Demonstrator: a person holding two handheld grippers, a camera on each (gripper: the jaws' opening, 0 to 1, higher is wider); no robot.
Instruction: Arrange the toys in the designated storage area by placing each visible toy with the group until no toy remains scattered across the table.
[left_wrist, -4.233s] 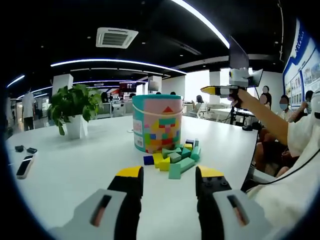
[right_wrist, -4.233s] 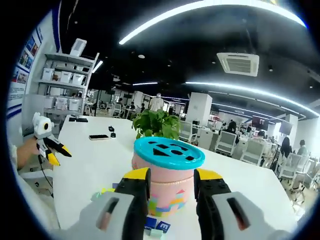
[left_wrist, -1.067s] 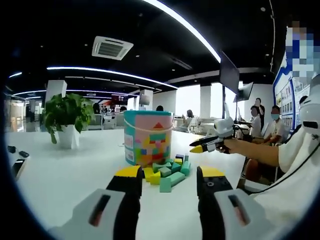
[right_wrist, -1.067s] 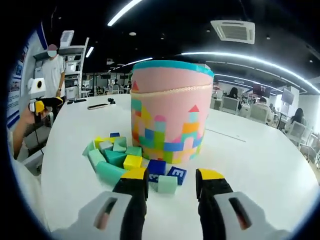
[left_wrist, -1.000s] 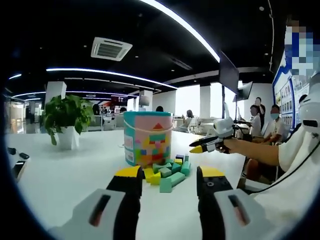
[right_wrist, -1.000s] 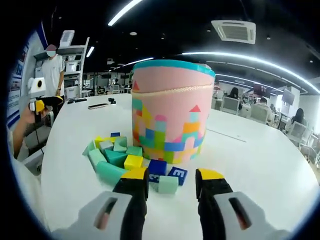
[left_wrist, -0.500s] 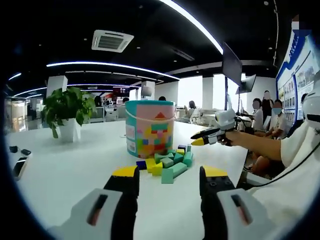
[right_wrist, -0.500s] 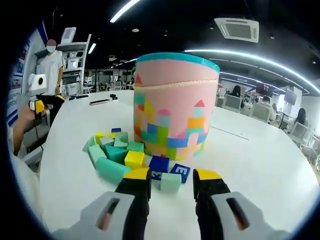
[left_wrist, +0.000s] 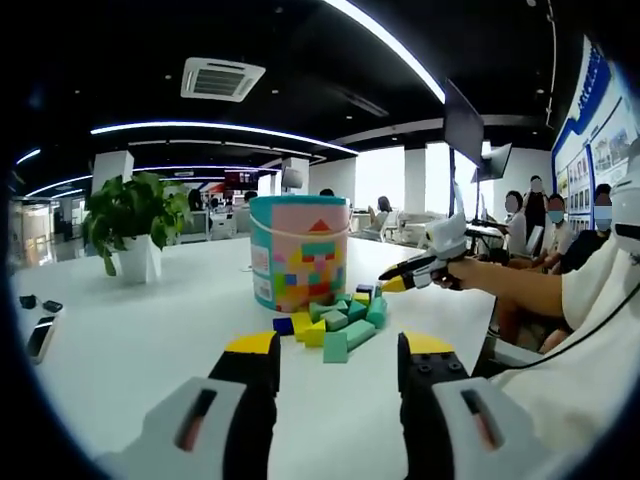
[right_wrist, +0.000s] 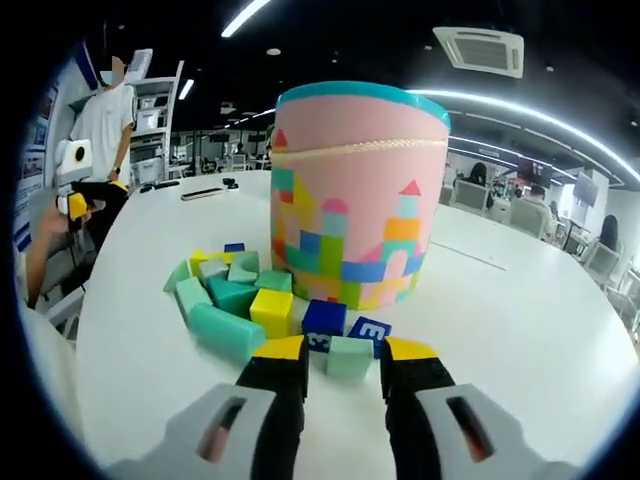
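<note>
A pink and teal toy bucket (left_wrist: 300, 255) (right_wrist: 355, 190) stands on the white table (left_wrist: 130, 350), lid on. Several coloured blocks (left_wrist: 335, 320) lie at its foot: a long teal one (right_wrist: 225, 330), a yellow one (right_wrist: 270, 310) and two blue ones (right_wrist: 325, 318). A mint block (right_wrist: 350, 355) sits between the tips of my right gripper (right_wrist: 346, 352), whose jaws stand open close on either side of it. From the left gripper view, that right gripper (left_wrist: 400, 278) hovers low beside the pile. My left gripper (left_wrist: 338, 350) is open and holds nothing, short of the pile.
A potted plant (left_wrist: 135, 215) stands far left on the table, with a phone (left_wrist: 40, 335) and small dark items near the edge. Another phone (right_wrist: 205, 192) lies beyond the bucket. People sit past the table's right edge. A person stands by shelves (right_wrist: 150, 130).
The right gripper has come lower and closer to the blocks, and its jaws have narrowed around the mint block. The left gripper has barely moved.
</note>
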